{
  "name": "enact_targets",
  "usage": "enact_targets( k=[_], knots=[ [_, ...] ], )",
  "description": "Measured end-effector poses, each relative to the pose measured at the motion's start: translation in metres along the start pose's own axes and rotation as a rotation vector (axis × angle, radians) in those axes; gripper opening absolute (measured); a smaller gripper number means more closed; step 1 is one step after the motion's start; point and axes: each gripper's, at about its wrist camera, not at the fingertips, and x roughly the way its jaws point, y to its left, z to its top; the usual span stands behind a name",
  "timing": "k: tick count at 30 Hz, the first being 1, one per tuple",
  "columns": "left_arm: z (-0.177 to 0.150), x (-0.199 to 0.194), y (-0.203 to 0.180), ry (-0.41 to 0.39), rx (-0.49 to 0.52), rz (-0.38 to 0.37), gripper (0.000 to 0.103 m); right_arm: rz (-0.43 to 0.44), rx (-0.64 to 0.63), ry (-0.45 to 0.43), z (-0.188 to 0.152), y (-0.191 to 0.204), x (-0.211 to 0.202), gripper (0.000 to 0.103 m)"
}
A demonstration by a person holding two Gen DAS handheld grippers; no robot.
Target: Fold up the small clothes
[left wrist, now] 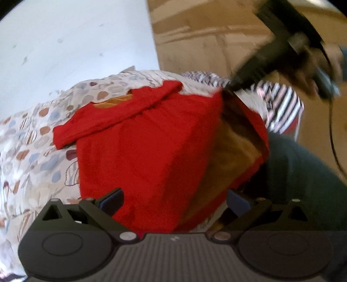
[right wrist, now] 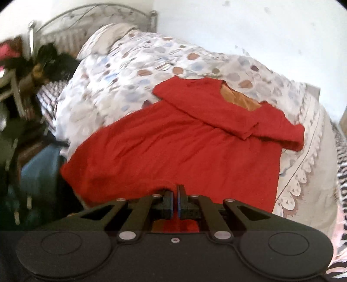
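Note:
A small red shirt point(left wrist: 147, 138) with an orange lining lies on a patterned quilt point(left wrist: 32, 130), one sleeve folded across its chest. My left gripper point(left wrist: 175, 201) is open, its blue-padded fingers point(left wrist: 112, 199) spread wide over the shirt's near hem without pressing it. In the left wrist view, my right gripper point(left wrist: 227, 87) pinches the shirt's far right corner and holds that edge raised, so the orange inside shows. In the right wrist view, the right gripper point(right wrist: 175, 198) is shut on the red shirt point(right wrist: 184, 147), with the hem bunched between its pads.
The quilt point(right wrist: 130, 71) covers a bed with a metal headboard point(right wrist: 86, 13) against a white wall. A black-and-white striped cloth point(left wrist: 279, 104) lies past the shirt at the bed's edge. A person's leg in dark trousers point(left wrist: 303, 173) stands beside the bed, over a wooden floor point(left wrist: 206, 39).

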Motion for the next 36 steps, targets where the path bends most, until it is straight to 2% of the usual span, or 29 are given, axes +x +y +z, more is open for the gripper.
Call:
enact_targets(
  k=[2, 5, 8, 10, 11, 14, 15, 16, 18, 22, 25, 27, 28, 29, 30, 32, 33, 34, 36],
  knots=[
    [-0.003, 0.005, -0.007, 0.019, 0.037, 0.016, 0.102, 0.025, -0.005, 0.022, -0.001, -0.003, 0.002, 0.003],
    [-0.006, 0.010, -0.007, 0.042, 0.042, -0.001, 0.102, 0.045, -0.086, 0.055, -0.020, 0.012, -0.007, 0.006],
    [-0.009, 0.015, -0.003, 0.067, 0.033, -0.024, 0.102, 0.018, -0.160, 0.084, -0.040, 0.028, -0.012, 0.010],
    [-0.011, 0.018, 0.000, 0.083, 0.024, -0.028, 0.102, -0.017, -0.214, 0.092, -0.057, 0.041, -0.012, 0.021],
    [-0.011, 0.020, 0.002, 0.087, 0.017, -0.031, 0.102, -0.031, -0.245, 0.093, -0.066, 0.048, -0.012, 0.022],
    [-0.010, 0.020, 0.008, 0.093, -0.013, -0.040, 0.102, -0.087, -0.352, 0.103, -0.090, 0.070, -0.003, 0.049],
    [-0.010, 0.019, 0.010, 0.092, -0.019, -0.038, 0.102, -0.101, -0.395, 0.105, -0.098, 0.076, 0.001, 0.062],
    [-0.009, 0.018, 0.011, 0.092, -0.024, -0.035, 0.102, -0.116, -0.444, 0.107, -0.106, 0.083, 0.005, 0.066],
    [-0.008, 0.016, 0.013, 0.091, -0.029, -0.032, 0.102, -0.159, -0.550, 0.119, -0.120, 0.097, 0.014, 0.068],
    [-0.007, 0.013, 0.019, 0.091, -0.047, -0.022, 0.102, -0.316, -0.794, 0.130, -0.145, 0.121, 0.038, 0.069],
    [-0.006, 0.012, 0.021, 0.089, -0.061, -0.014, 0.102, -0.381, -0.879, 0.124, -0.155, 0.126, 0.053, 0.073],
    [-0.007, 0.010, 0.023, 0.087, -0.069, -0.012, 0.102, -0.406, -0.912, 0.108, -0.161, 0.128, 0.060, 0.073],
    [-0.007, 0.009, 0.023, 0.087, -0.071, -0.011, 0.102, -0.421, -0.928, 0.096, -0.164, 0.129, 0.062, 0.067],
    [-0.007, 0.009, 0.024, 0.087, -0.074, -0.010, 0.102, -0.441, -0.939, 0.077, -0.166, 0.128, 0.062, 0.059],
    [-0.007, 0.008, 0.024, 0.087, -0.073, -0.009, 0.102, -0.459, -0.939, 0.062, -0.164, 0.126, 0.061, 0.044],
    [-0.007, 0.007, 0.024, 0.083, -0.066, -0.011, 0.102, -0.424, -0.887, 0.055, -0.154, 0.120, 0.049, 0.034],
    [-0.007, 0.007, 0.022, 0.079, -0.059, -0.014, 0.102, -0.401, -0.836, 0.046, -0.147, 0.117, 0.041, 0.024],
    [-0.007, 0.006, 0.021, 0.074, -0.049, -0.020, 0.102, -0.363, -0.773, 0.038, -0.138, 0.112, 0.032, 0.008],
    [-0.007, 0.005, 0.016, 0.054, -0.009, -0.036, 0.102, -0.293, -0.657, 0.023, -0.117, 0.103, 0.016, 0.007]
  ],
)
